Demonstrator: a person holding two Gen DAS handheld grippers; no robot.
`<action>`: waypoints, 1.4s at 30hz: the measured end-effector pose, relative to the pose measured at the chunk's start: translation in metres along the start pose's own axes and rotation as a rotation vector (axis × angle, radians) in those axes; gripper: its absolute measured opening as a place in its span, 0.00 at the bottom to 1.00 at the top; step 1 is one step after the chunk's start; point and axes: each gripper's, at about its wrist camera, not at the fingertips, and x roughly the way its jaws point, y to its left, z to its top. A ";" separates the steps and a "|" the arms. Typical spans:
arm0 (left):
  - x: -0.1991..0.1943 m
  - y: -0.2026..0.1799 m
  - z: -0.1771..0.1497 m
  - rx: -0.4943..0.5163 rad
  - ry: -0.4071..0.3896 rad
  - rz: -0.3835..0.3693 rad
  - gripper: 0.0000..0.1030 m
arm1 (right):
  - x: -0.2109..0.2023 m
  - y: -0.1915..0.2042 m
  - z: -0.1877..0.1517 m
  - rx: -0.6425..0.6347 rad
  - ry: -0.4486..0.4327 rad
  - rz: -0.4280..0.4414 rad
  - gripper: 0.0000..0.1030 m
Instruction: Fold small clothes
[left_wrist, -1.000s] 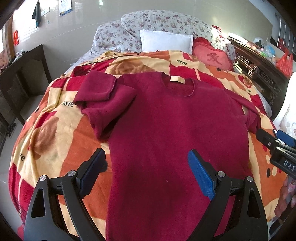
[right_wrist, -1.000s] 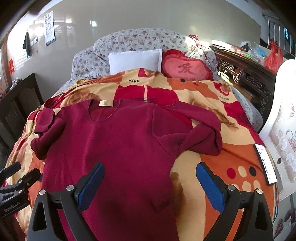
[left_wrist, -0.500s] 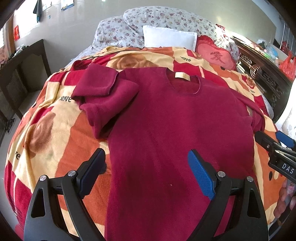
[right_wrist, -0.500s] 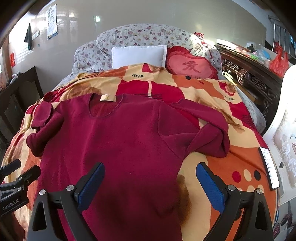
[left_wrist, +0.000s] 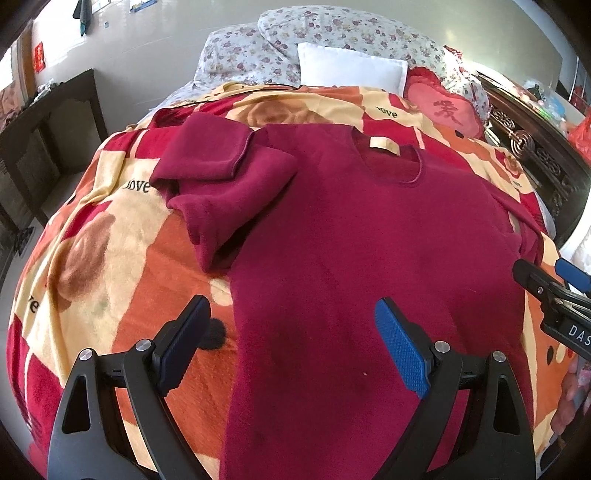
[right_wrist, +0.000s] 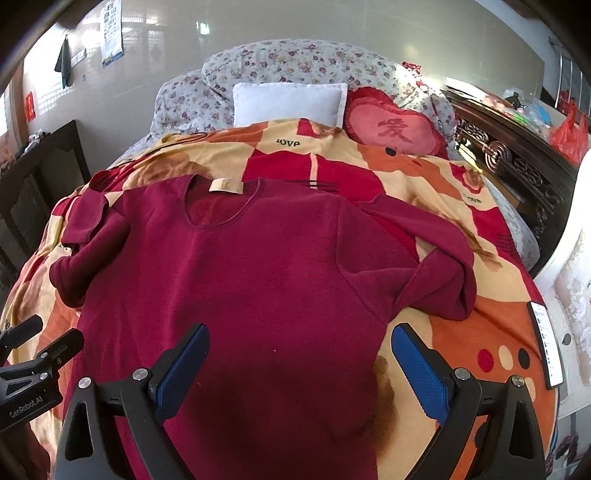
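Maroon top (left_wrist: 369, 258) lies flat, face up on the blanket (left_wrist: 92, 240), collar at 12 o'clock. Left gripper (left_wrist: 291, 343) and right gripper (right_wrist: 299, 363) hang wide open, holding nothing. We advise pinching each bunched sleeve at its cuff, probably single-layer, and folding it inward.

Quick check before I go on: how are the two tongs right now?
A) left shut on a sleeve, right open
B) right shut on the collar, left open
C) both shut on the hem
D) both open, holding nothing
D: the left tongs and the right tongs both stand spread wide above the dark red top, which lies flat on the blanket with nothing between the pads.
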 end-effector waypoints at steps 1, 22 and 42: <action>0.001 0.002 0.000 -0.002 0.002 0.002 0.88 | 0.001 0.001 0.000 -0.002 0.001 0.001 0.95; 0.019 0.041 0.002 -0.078 0.032 0.059 0.88 | 0.027 0.047 0.015 -0.074 0.035 0.050 0.95; 0.014 0.057 0.006 -0.103 0.021 0.083 0.88 | 0.025 0.058 0.016 -0.093 0.032 0.075 0.95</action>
